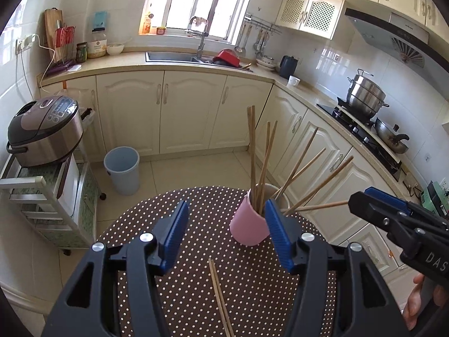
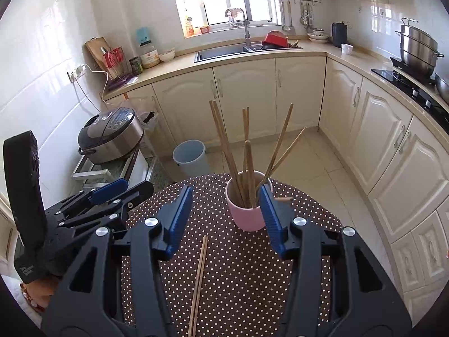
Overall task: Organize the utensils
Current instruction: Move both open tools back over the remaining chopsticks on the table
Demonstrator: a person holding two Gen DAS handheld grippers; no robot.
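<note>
A round table point(image 1: 196, 280) with a brown, white-dotted cloth stands in a kitchen with cream cabinets. On it, a pink cup point(image 1: 248, 226) stands upright and holds a bunch of wooden chopsticks point(image 1: 259, 157), some nearly straight up and others leaning far to the right over the rim. One more pair of chopsticks point(image 1: 220, 297) lies flat on the cloth, on the near side of the cup and apart from it. The left gripper point(image 1: 226, 231) hovers above the table with its blue-padded jaws spread and nothing between them; the loose pair lies below the gap. The right gripper point(image 2: 226, 216) is also released and empty, its jaws wide, with the cup just beyond its right pad. Past the table are a blue bin point(image 1: 122, 170) on the floor, a rice cooker point(image 1: 45, 130) on a cart at left, and a sink point(image 1: 171, 56) under the window.
</note>
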